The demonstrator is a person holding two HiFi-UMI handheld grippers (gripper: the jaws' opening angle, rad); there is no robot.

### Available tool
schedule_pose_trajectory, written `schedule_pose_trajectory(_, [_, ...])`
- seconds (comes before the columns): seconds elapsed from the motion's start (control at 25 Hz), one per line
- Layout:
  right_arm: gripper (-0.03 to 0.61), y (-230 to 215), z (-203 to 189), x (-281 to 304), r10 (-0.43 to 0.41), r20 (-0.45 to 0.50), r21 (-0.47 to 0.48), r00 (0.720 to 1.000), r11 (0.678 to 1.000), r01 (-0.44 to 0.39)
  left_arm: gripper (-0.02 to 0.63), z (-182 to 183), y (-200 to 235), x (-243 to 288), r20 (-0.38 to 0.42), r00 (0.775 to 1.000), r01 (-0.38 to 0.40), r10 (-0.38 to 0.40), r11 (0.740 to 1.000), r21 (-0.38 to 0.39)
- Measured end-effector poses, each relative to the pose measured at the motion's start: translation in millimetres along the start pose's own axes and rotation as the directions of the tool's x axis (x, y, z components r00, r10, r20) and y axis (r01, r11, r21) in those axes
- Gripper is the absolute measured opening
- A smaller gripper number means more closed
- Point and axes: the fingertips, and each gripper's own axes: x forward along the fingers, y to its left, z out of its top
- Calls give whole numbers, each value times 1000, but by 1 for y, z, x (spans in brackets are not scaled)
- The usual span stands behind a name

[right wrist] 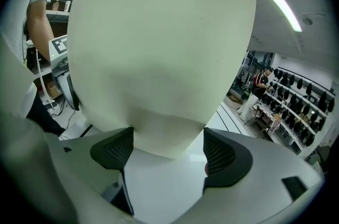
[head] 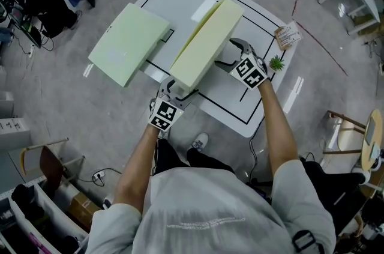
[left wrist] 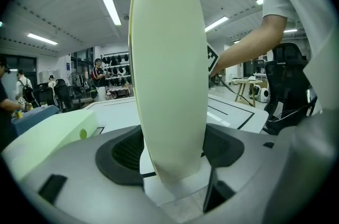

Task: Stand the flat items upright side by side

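A pale green slab (head: 207, 45) stands on its long edge on the white table (head: 237, 99), leaning a little. My left gripper (head: 179, 89) is at its near end, and in the left gripper view the slab (left wrist: 169, 59) runs edge-on between the jaws with both pads against its faces. My right gripper (head: 228, 53) is at the slab's right side, jaws spread wide along its length. In the right gripper view the broad face (right wrist: 164, 48) fills the view, its lower edge dipping between the open jaws. A second green slab (head: 129, 42) lies flat, overhanging the table's left edge.
A tagged packet (head: 288, 36) and a small green plant (head: 277, 62) sit at the table's right edge. Black lines mark the tabletop. Chairs (head: 42, 166) stand on the floor at the lower left and the right. A person sits at a desk at the top left.
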Motion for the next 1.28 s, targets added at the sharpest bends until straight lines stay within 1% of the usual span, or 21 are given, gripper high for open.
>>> schedule_pose_trajectory(0.12, [408,-1,0,-4,-22,-6,18,1000,1000,22,337,10,1,-2,-2,1000,2,-2,1000,4])
schedule_pose_trajectory(0.28, [408,3,-1,-17,-57,5,100,998,993,56,342,14,2,-13,8,1000,4,-4,1000,-24])
schedule_pose_trajectory(0.44, [408,6,-9,-39,-123,0,176,992,977,121,342,9,2,-35,3,1000,4,-3,999,-49])
schedule_pose_trajectory(0.52, [407,13,-11,-54,-147,0,220,989,965,144,342,7,3,-48,0,1000,0,0,998,-70])
schedule_pose_trajectory(0.6, [407,26,-10,-71,-149,22,285,989,949,137,336,5,3,-62,-21,1000,-13,12,998,-60])
schedule_pose_trajectory(0.68, [408,41,-6,-89,-140,68,371,988,923,105,286,6,2,-75,-34,999,-37,36,998,-41])
schedule_pose_trajectory(0.72, [408,48,-3,-99,-144,88,404,986,910,97,265,7,2,-82,-37,998,-52,50,998,-48])
schedule_pose_trajectory(0.8, [407,59,1,-117,-173,98,442,980,890,113,240,9,4,-97,-48,996,-75,71,994,-81])
schedule_pose_trajectory(0.84, [407,64,1,-125,-194,86,455,977,880,135,211,13,6,-104,-45,996,-84,81,992,-92])
schedule_pose_trajectory(0.88, [403,69,1,-133,-214,69,465,974,871,159,135,20,8,-112,-35,995,-93,90,991,-97])
schedule_pose_trajectory(0.92, [402,74,2,-141,-230,55,474,972,863,177,101,27,11,-120,-21,995,-104,102,990,-98])
schedule_pose_trajectory(1.0, [402,86,11,-156,-249,53,488,967,852,192,100,42,20,-136,13,991,-133,136,984,-116])
schedule_pose_trajectory(1.16, [396,101,45,-184,-298,81,467,951,855,228,100,74,43,-166,110,974,-172,200,961,-218])
schedule_pose_trajectory(1.2, [391,105,55,-190,-309,83,457,948,857,239,101,81,49,-173,129,970,-174,208,957,-230])
schedule_pose_trajectory(1.28, [390,115,73,-198,-320,82,426,944,867,258,101,93,58,-184,154,964,-179,215,959,-221])
